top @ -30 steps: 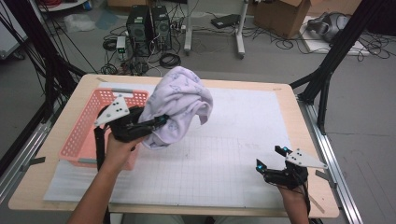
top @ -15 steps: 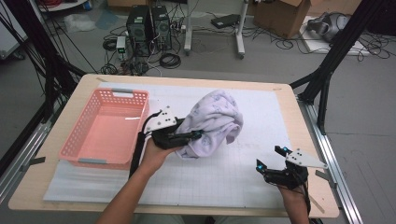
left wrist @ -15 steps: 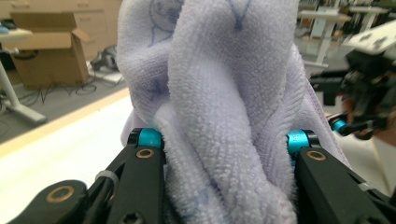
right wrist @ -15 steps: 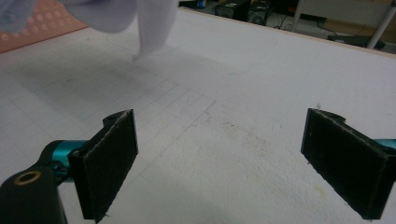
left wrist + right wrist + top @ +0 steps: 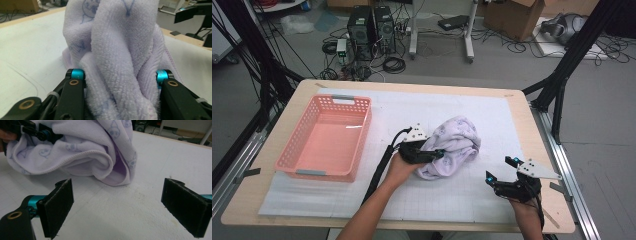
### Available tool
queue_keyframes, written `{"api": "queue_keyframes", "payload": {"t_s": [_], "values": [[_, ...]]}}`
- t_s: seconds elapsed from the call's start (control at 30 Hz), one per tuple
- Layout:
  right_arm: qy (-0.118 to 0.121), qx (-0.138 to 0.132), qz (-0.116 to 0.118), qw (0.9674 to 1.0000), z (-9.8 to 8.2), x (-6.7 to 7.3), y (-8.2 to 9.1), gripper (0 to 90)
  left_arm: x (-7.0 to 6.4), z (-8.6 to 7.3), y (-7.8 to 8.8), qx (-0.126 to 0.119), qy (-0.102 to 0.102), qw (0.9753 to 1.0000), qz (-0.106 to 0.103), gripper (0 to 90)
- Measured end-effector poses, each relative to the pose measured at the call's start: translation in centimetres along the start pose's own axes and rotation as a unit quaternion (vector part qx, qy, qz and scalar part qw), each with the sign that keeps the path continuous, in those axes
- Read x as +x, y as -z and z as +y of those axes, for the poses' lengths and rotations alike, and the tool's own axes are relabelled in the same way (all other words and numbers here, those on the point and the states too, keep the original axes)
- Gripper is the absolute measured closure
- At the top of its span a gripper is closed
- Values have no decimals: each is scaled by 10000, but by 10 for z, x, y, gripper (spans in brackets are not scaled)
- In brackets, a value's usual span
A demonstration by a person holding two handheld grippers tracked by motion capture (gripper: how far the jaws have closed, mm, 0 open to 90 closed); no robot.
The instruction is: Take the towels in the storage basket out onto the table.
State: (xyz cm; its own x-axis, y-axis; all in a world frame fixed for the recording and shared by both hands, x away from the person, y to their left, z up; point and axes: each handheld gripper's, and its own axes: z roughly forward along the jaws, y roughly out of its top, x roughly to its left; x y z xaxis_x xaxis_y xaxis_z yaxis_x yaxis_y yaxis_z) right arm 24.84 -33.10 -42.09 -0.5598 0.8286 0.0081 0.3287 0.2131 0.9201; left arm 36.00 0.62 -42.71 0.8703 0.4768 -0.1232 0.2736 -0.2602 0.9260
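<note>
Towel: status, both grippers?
Left gripper jaws just opening, towel bunched between them, resting on mat. Right gripper open, empty, apart from towel. Basket empty, nothing in way.

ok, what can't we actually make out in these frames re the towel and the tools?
- Left tool pads: in the left gripper view the lavender towel bunches over them, so whether they press it cannot be told.
- Towel underside and fold layout: crumpled in the high view, hidden by its own folds.
- Towel top: cut off by the upper edge in the right gripper view.
- Right tool: open, nothing between its jaws.
</note>
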Motion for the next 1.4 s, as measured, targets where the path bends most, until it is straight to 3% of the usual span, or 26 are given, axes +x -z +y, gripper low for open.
{"api": "queue_keyframes", "payload": {"t_s": [0.1,0.13,0.17,0.2,0.23,0.37,0.43,0.7,0.87,1.0,1.07,1.13,1.2,1.3,1.4], "values": [[1,-11,-9,10000,0,-1,0,93,4,-3,-2,129,188,9997,64,533],[0,-11,-7,10000,0,-1,0,94,6,-3,-1,174,230,9995,121,499],[24,-13,-3,10000,0,-1,0,94,7,-3,0,184,295,9992,188,386],[24,-13,-3,10000,0,-1,0,94,8,-2,3,173,379,9988,242,386],[28,-8,-8,10000,-1,-2,0,94,9,0,6,128,485,9983,291,336],[18,-2,-7,10000,-1,-2,0,94,10,7,25,-7,557,9975,427,241],[20,-1,-10,10000,0,-2,0,94,8,7,38,-240,566,9964,587,201],[20,26,21,10000,0,0,-3,94,0,-10,83,-619,288,9930,967,187],[17,96,76,9999,1,0,-7,94,-7,-24,104,-835,220,9878,1293,186],[16,134,71,9999,1,0,-12,93,-13,-30,112,-862,161,9821,1669,186],[6,149,61,9999,1,0,-13,94,-15,-33,114,-880,194,9804,1750,191],[-36,158,77,9998,2,0,-15,94,-17,-37,116,-919,226,9797,1770,191],[-8,140,86,9999,3,1,-16,93,-18,-39,117,-811,198,9811,1745,195],[20,153,100,9998,4,1,-20,93,-18,-41,120,-872,302,9814,1685,199],[59,212,136,9997,4,4,-22,93,-18,-41,122,-874,278,9804,1741,200]]}}
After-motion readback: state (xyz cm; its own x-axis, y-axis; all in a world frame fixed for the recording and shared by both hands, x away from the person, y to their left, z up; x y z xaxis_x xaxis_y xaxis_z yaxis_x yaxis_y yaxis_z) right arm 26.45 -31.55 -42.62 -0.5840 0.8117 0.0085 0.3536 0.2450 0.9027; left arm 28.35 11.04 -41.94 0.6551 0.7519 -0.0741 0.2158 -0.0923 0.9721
